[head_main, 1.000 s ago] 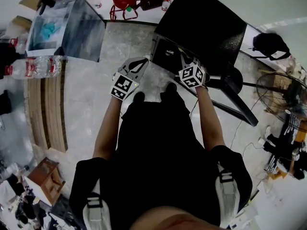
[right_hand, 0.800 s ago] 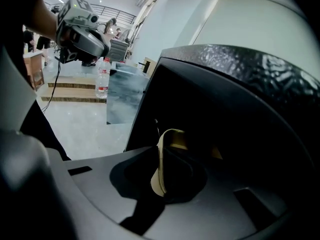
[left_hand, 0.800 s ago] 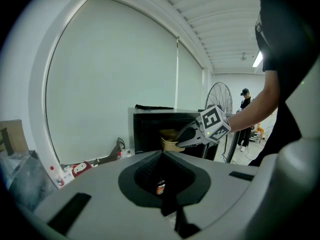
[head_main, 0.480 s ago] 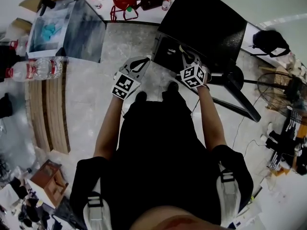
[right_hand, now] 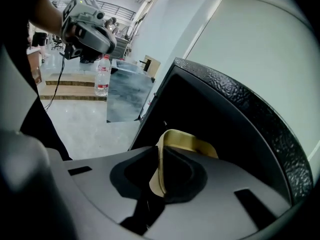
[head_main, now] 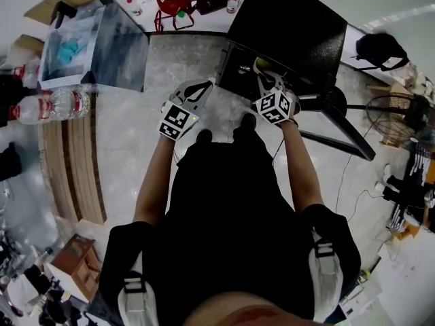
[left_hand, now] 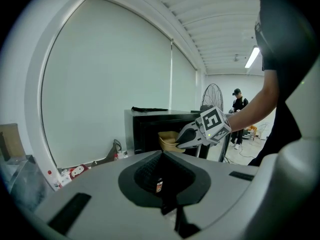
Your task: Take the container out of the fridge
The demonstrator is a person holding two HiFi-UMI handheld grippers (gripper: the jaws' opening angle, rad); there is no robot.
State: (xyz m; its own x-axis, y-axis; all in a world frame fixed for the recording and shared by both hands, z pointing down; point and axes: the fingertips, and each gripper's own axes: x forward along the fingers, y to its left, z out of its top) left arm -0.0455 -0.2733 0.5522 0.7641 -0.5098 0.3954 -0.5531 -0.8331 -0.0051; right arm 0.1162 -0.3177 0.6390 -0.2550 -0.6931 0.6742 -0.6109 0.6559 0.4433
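Jaws of the right gripper (right_hand: 158, 180) are clamped on the near wall of the tan container (right_hand: 189, 142). The container sits just ahead of them in the mouth of the black fridge (right_hand: 235, 119), with its far side inside the dark opening. Off to this gripper's left and about level with it, clear of the fridge, the left gripper (left_hand: 161, 186) hangs with its jaws together and nothing between them. Farther left, beyond that gripper, a water bottle (right_hand: 102, 77) stands on low wooden steps (right_hand: 70, 90), well apart from the fridge.
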